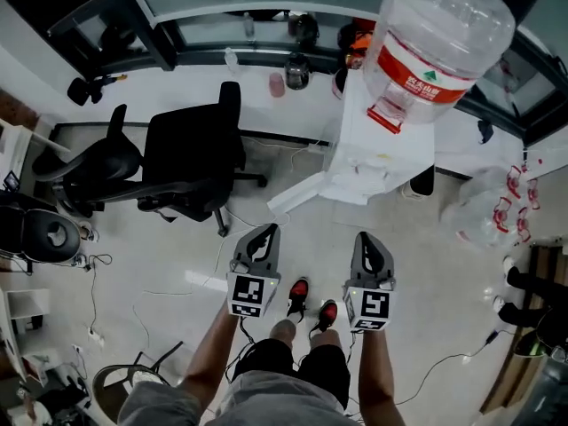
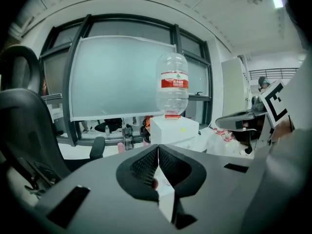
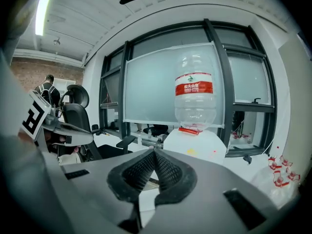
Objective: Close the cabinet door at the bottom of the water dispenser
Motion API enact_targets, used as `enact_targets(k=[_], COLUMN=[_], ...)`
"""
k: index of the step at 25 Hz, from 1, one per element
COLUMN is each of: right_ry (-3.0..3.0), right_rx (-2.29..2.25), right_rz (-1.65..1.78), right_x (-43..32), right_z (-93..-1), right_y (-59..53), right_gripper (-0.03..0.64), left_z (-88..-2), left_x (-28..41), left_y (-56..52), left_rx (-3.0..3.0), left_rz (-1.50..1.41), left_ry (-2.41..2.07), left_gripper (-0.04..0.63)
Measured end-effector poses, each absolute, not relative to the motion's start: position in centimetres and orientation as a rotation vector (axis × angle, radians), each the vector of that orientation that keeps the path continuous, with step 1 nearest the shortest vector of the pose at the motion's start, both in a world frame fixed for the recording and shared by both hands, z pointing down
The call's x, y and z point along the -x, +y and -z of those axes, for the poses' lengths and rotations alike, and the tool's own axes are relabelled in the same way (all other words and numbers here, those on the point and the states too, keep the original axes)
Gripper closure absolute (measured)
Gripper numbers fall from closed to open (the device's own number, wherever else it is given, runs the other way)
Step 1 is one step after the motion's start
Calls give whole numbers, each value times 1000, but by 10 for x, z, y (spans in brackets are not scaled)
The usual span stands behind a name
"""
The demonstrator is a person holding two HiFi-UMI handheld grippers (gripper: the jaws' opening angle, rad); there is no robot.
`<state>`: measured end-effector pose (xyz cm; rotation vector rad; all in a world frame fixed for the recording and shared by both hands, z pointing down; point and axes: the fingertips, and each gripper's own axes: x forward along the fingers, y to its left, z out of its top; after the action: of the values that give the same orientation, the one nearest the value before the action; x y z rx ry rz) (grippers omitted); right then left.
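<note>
Fingers (image 1: pixel 257 245) of the left gripper (image 1: pixel 265 232) are lying closed on nothing in the head view, and those (image 1: pixel 371 251) of the right gripper (image 1: pixel 366 240) are doing the same; both grippers are hanging side by side above the floor (image 1: pixel 426 273), pointing toward the water dispenser (image 1: pixel 382 145). That white dispenser is standing ahead of them, slightly to the right, carrying an upturned clear bottle (image 1: pixel 439 34) with a red label. Its cabinet door (image 1: pixel 297 193) is standing open at the bottom, swinging out to the left of the base, apart from both grippers. A black office chair (image 1: pixel 191 153) is sitting further left, and the person's red and black shoes (image 1: pixel 299 295) are showing between the two grippers. In the left gripper view, the two dark ribbed fingers are meeting at their tips with no gap and nothing held, the dispenser and bottle are rising straight beyond them, and the right gripper's marker cube (image 2: pixel 275 101) is showing at the right edge. In the right gripper view, the fingers are likewise touching at their tips and gripping nothing, with the dispenser just beyond them to the right, before a large window (image 3: pixel 151 84).
</note>
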<state>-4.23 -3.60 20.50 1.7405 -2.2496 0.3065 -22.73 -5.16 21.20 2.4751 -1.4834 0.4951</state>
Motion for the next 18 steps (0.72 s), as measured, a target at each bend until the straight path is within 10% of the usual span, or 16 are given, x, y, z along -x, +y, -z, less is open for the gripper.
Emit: enact_targets(k=[18], right_ry=[-2285], right_rx=[-1498], right_rz=[-467], right_x=[69], right_z=[-461], right_y=[-94], right_gripper=[601], left_z=[-463], left_x=[237], left_y=[-95], left_rx=[-2288], left_rz=[-639], left_ry=[-1504], left_gripper=[571])
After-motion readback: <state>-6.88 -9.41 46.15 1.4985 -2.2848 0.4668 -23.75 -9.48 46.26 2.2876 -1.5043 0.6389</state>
